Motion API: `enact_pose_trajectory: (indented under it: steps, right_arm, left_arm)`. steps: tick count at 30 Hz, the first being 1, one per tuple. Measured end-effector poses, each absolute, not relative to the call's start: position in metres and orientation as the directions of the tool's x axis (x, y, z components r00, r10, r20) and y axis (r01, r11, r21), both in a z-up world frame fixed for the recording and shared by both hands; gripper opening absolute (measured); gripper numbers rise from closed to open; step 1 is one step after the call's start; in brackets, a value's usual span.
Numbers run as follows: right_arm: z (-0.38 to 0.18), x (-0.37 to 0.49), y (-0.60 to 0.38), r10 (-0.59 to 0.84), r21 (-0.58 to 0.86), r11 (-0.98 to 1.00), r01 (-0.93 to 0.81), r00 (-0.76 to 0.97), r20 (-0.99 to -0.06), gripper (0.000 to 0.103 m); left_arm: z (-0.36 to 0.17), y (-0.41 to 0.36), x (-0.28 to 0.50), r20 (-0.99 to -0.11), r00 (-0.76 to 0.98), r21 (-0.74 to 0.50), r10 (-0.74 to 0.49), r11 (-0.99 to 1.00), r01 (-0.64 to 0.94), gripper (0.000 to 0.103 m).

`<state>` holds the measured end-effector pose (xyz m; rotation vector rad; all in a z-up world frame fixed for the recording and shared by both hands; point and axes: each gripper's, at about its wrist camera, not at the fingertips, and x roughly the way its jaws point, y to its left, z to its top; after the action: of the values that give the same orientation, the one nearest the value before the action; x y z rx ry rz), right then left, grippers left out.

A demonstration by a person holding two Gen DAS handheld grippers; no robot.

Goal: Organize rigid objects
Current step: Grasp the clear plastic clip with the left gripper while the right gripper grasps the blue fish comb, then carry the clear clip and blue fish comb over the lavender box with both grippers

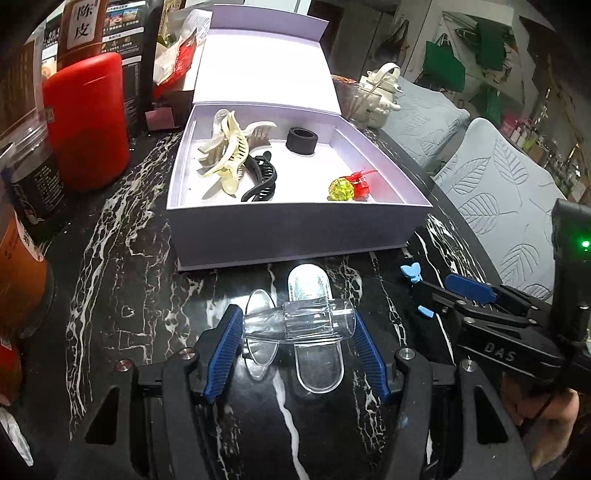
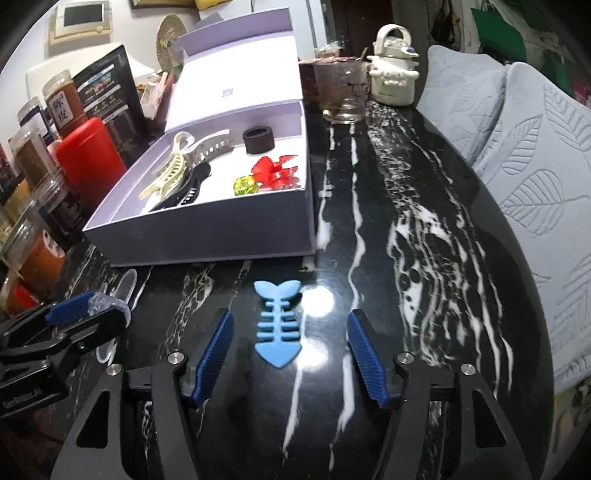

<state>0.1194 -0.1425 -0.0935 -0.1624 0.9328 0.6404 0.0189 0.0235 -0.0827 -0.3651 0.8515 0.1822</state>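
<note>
Readable text only.

Brown jar [image 1: 79, 33], left wrist view, top left: white label with two large black Chinese characters, 陈皮, stacked vertically. Same jar in right wrist view [image 2: 64, 101]: same label, 陈皮, smaller but legible.

Right tongs [image 1: 428, 297], seen in the left wrist view: raised letters "DAS" on the black body.

Left tongs [image 2: 85, 314], seen in the right wrist view: embossed lettering along the black body at lower left, too blurred to read.

Black printed package [image 2: 107, 92] behind the jars: several lines of small print and pictures, illegible.

Box lid [image 2: 236, 83], inner face: small pale mark in the middle, unreadable.
</note>
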Motion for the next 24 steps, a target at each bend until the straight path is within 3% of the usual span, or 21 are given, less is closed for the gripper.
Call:
enact_pose_trajectory:
  steps: [5, 8, 9, 24]
  right_arm:
    - [-0.098, 0.121, -0.137, 0.437, 0.122, 0.799, -0.588, 0.43, -0.79, 0.051]
    - [-0.099, 0.119, -0.134, 0.423, 0.081, 0.796, -0.6, 0.455, -0.784, 0.036]
    - [-0.099, 0.118, -0.133, 0.415, 0.066, 0.795, -0.603, 0.461, -0.784, 0.024]
    - [-0.096, 0.101, -0.144, 0.456, 0.106, 0.786, -0.608, 0.456, -0.764, 0.024]
  left_arm:
    - [-0.085, 0.025, 0.019, -0.762, 0.648, -0.253, 0.001, 0.92, -0.298, 0.06]
    - [-0.086, 0.024, 0.019, -0.764, 0.646, -0.254, -0.007, 0.922, -0.291, 0.06]
    - [-0.086, 0.024, 0.02, -0.764, 0.645, -0.254, -0.008, 0.923, -0.289, 0.06]
    - [-0.077, 0.017, 0.008, -0.751, 0.66, -0.239, 0.007, 0.929, -0.282, 0.06]
